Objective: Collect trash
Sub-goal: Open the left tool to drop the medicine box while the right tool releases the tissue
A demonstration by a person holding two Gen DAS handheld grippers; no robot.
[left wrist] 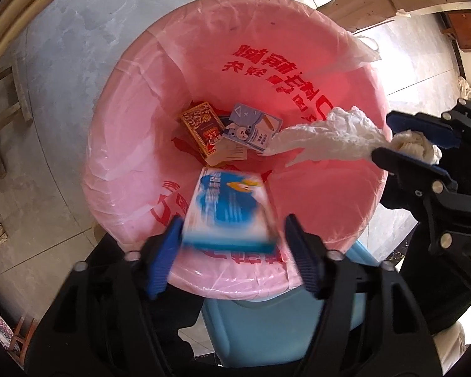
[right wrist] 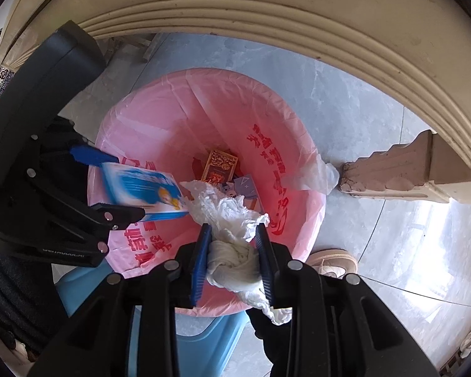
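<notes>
A blue bin [left wrist: 267,323] lined with a pink bag [left wrist: 135,110] stands on the floor below both grippers. My left gripper [left wrist: 232,242] is over the bin's near rim with a blurred blue-and-white box [left wrist: 232,207] between its fingers. A gap shows beside the right pad [left wrist: 298,251], so the box is loose. My right gripper [right wrist: 234,229] is shut on a crumpled white tissue [right wrist: 229,257] whose tail hangs over the bin's mouth. In the left wrist view the right gripper [left wrist: 384,136] and the tissue [left wrist: 329,135] are at the right. The box [right wrist: 141,188] and the left gripper [right wrist: 128,185] show at the left of the right wrist view.
At the bottom of the bag lie a red-and-gold box [left wrist: 201,128] and a pale blue card box [left wrist: 251,128]. A cream moulded furniture edge [right wrist: 298,31] curves behind the bin, with a carved foot [right wrist: 392,172] on the grey tiles. A beige shoe [right wrist: 332,260] is beside the bin.
</notes>
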